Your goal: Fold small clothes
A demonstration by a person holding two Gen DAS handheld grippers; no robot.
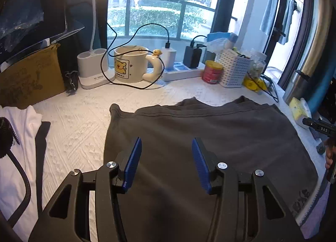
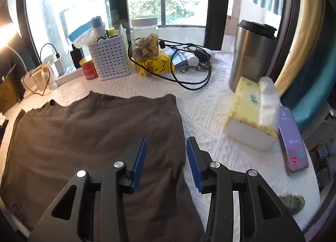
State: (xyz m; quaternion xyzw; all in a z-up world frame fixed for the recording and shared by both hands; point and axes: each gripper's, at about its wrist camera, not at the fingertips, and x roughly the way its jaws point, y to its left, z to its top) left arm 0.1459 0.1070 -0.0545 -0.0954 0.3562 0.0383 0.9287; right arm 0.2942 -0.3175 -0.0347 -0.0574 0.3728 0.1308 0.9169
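Matt grey cloth garment on rough, embossed white table cover.

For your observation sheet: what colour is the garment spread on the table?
Dark grey-brown garment; clearest in the right wrist view.

White quilted table bears grey garment.

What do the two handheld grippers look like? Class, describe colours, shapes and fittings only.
The left gripper and right gripper look alike: matte black angular frames with triangular cut-outs, round silver bolt heads at the pivots, and two flat blue ribbed finger pads each. No cables or markings are visible on them.
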